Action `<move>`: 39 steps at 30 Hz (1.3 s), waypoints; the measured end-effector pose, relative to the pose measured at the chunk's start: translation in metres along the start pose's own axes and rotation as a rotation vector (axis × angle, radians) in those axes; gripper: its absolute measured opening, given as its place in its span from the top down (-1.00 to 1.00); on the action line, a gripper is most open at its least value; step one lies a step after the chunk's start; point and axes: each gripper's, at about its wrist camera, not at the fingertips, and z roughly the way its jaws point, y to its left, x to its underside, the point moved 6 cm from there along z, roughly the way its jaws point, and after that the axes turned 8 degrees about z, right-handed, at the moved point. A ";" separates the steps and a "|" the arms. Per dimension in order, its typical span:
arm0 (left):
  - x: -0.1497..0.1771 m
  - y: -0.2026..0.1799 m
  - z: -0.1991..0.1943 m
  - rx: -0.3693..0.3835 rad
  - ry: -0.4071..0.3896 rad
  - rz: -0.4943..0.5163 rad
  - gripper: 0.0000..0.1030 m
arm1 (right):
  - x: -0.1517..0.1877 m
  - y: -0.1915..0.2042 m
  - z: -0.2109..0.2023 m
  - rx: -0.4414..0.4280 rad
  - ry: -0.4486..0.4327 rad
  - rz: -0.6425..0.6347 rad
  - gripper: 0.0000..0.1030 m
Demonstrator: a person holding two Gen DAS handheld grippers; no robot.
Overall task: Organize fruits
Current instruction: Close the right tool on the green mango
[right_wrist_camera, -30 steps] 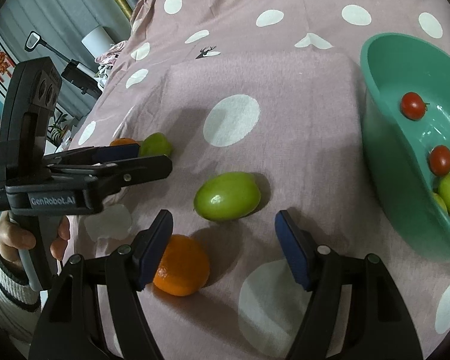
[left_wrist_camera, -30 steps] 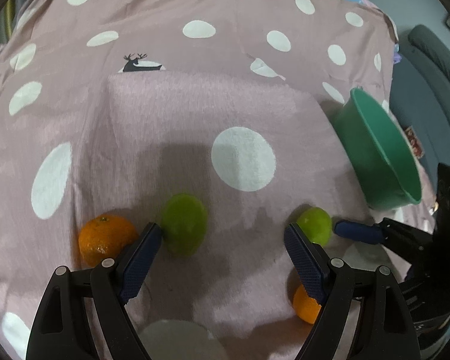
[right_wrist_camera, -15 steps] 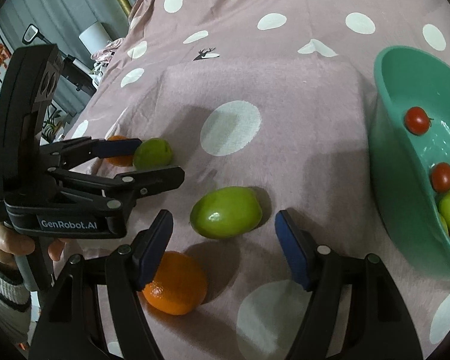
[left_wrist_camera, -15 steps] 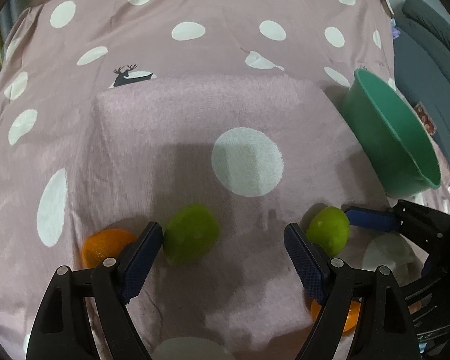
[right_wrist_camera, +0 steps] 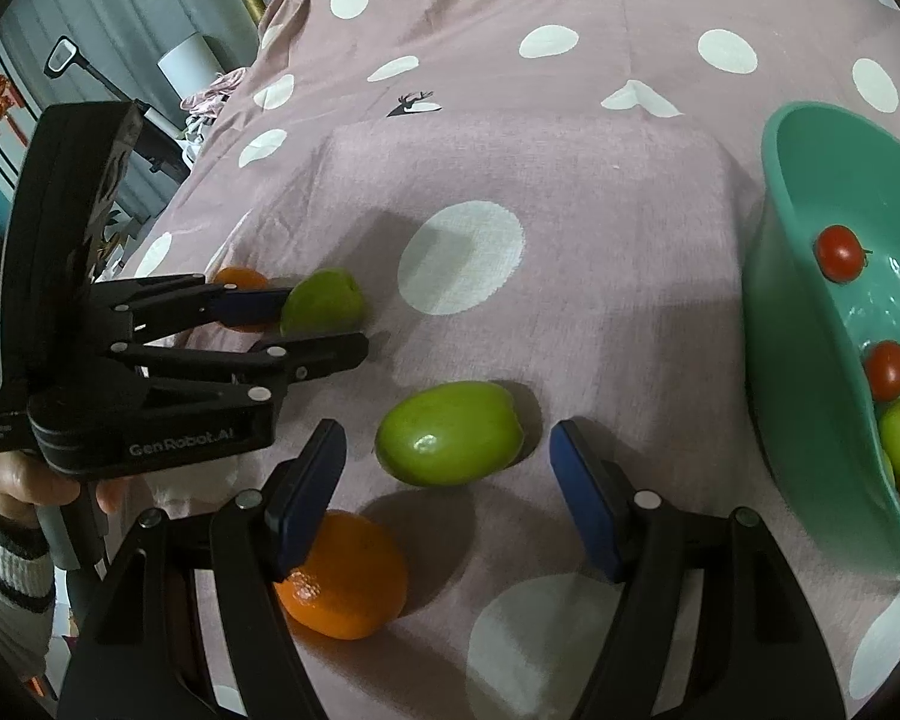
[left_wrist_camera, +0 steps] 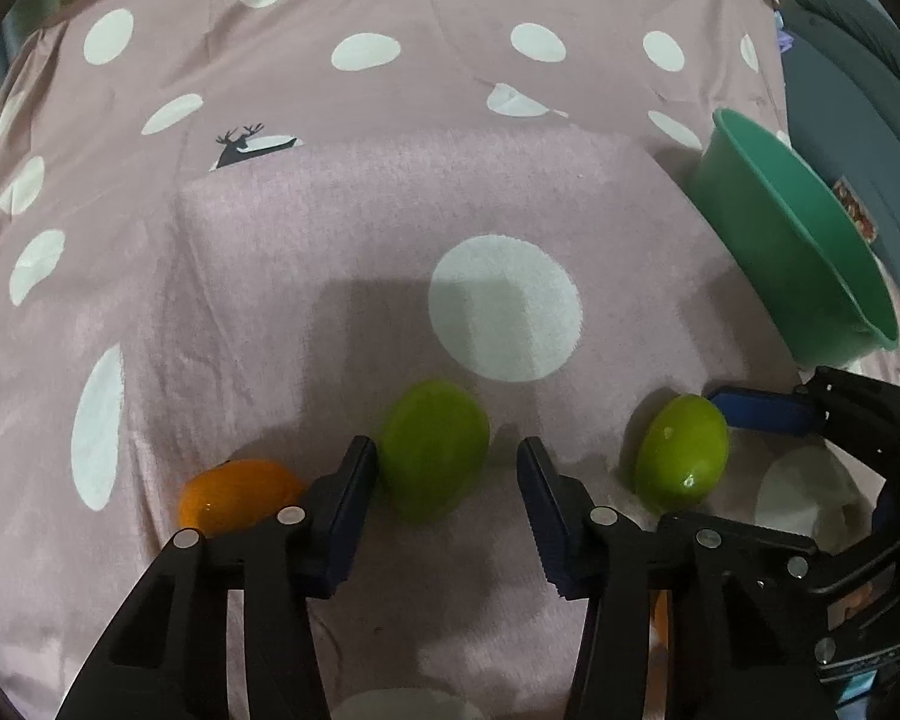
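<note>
**Partly sorted: four fruits still on the cloth, both claws lined up on green ones**

Roughly midway, I judge. The first green fruit (left_wrist_camera: 432, 450) lies on the cloth and sits between the fingers of the left claw (left_wrist_camera: 444, 456). Those jaws have just been closing around it. One pad looks to be against the fruit's side, but a sliver of cloth still shows between the fruit and the other pad. So the claw is not yet clenched on it and the fruit is not lifted.

The second green fruit (right_wrist_camera: 450, 432) also rests on the cloth. It lies between the fingertips of the right claw (right_wrist_camera: 445, 435), with clear gaps on both sides. That claw is released and holds nothing.

One orange (right_wrist_camera: 342, 576) lies just beside this fruit, partly tucked under one finger of the right claw. The other orange (left_wrist_camera: 234, 501) lies just outside the left claw, on the side away from the bowl.

Further out, the green bowl (right_wrist_camera: 774, 312) stands at the right side of the spotted cloth (left_wrist_camera: 270, 240), well apart from the left claw and nearer to the right one. It already holds several small red fruits and at least one green one, so that share of the job is done. Two green fruits and two oranges are still left out. Both green ones need a firm grip before any carrying to the bowl.
</note>
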 end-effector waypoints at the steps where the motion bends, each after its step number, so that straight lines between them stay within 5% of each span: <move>1: 0.000 0.002 -0.001 0.010 -0.006 -0.010 0.06 | 0.000 0.000 0.000 0.000 0.006 0.004 -0.38; 21: 0.000 0.006 -0.004 0.038 -0.037 -0.032 0.14 | 0.001 0.009 0.000 0.056 0.057 -0.045 -0.26; 35: 0.002 0.009 -0.008 0.075 -0.054 -0.046 0.14 | -0.008 0.006 0.015 0.023 0.079 0.100 -0.22; 39: 0.002 0.008 -0.007 0.067 -0.055 -0.039 0.14 | -0.010 0.007 0.017 0.050 0.063 0.087 0.02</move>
